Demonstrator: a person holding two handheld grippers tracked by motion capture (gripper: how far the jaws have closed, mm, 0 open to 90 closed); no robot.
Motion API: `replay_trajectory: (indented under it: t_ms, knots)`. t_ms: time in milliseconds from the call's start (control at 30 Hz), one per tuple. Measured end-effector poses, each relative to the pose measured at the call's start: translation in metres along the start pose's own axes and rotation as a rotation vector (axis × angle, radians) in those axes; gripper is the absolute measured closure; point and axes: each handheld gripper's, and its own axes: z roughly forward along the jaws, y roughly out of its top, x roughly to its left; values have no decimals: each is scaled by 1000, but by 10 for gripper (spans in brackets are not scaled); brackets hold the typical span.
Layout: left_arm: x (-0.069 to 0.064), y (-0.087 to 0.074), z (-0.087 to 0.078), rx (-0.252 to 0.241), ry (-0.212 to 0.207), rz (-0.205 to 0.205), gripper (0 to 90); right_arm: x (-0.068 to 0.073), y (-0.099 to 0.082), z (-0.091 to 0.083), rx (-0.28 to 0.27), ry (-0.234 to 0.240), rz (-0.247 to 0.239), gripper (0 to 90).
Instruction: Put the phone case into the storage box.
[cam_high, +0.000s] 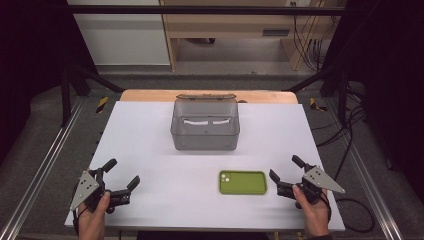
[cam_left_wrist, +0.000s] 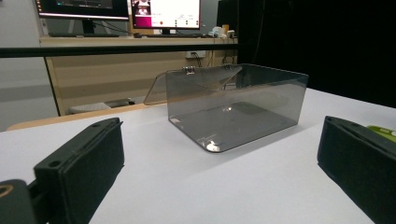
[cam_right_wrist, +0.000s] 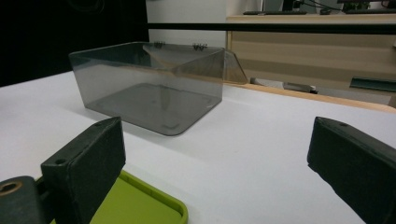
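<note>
Both grippers sit at the near edge of the table (cam_high: 150, 120), left gripper (cam_high: 121, 176) and right gripper (cam_high: 285, 168) each with jaws spread wide and holding nothing. Just left of the right gripper lies the phone (cam_high: 243, 182), flat, olive-green back up, long axis running left to right with its camera lenses at the left end. Beyond it, well apart, stands a clear smoky box (cam_high: 205, 125) with its lid hinged open toward the far side, nothing lying between them.
</note>
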Motion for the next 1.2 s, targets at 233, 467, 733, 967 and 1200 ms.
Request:
replay_trajectory:
  t_ms: [233, 467, 733, 967, 1200]
  knots:
    - [0, 1, 0, 2, 1, 3, 4, 6, 0, -5, 21, 5, 19, 47]
    - [-3, 0, 1, 19, -5, 19, 4, 16, -1, 3, 158, 18, -40, 41]
    - [-4, 0, 1, 27, -4, 8, 4, 52, 6, 19, 281, 139, -155, 59]
    - [-4, -1, 0, 34, -2, 9, 4, 74, 15, 33, 395, 202, -236, 161]
    - [-4, 0, -1, 35, 1, 9, 4, 92, 29, 52, 509, 309, -296, 458]
